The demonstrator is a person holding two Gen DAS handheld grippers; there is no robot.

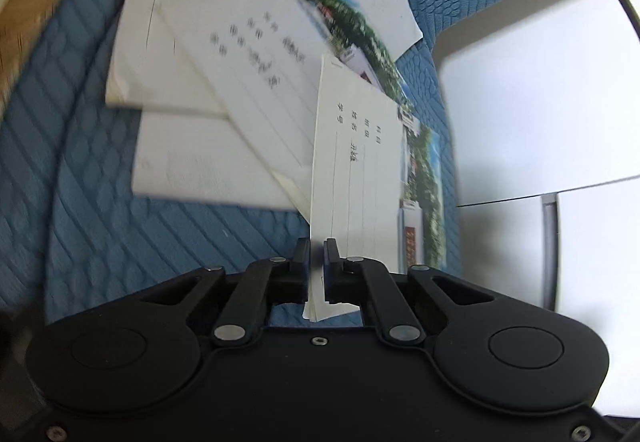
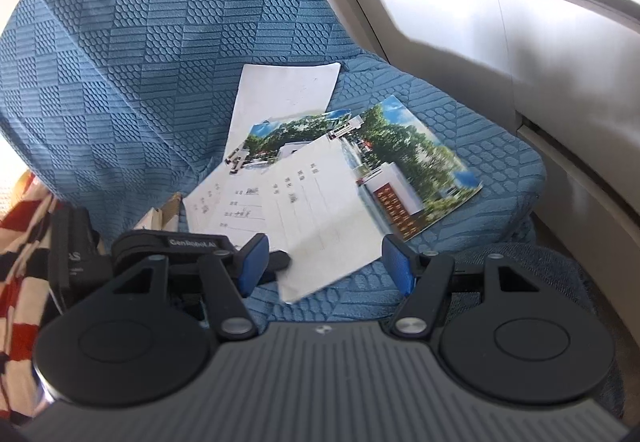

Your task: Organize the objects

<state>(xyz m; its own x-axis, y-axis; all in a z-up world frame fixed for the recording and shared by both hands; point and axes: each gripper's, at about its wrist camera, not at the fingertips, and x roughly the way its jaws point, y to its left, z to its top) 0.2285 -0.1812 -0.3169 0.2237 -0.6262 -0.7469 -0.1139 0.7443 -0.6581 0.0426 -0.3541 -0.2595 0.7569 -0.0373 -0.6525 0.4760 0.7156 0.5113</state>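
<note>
Several thin notebooks with a photo strip on the cover lie in a loose pile on a blue textured seat cover [image 2: 120, 53]. My left gripper [image 1: 316, 246] is shut on the edge of one notebook [image 1: 360, 169], which stands tilted on its edge above the pile [image 1: 224, 53]. In the right wrist view the same notebook [image 2: 324, 209] lies over the others, with the left gripper [image 2: 276, 262] at its near-left corner. My right gripper [image 2: 326, 262] is open and empty, just in front of that notebook. A plain white sheet [image 2: 286, 93] lies at the back of the pile.
A white cabinet or wall panel [image 2: 540, 81] runs along the right of the seat; it also shows in the left wrist view [image 1: 540, 101]. A red, white and black checked cloth [image 2: 20, 262] hangs at the left. A cardboard edge [image 1: 28, 13] shows at upper left.
</note>
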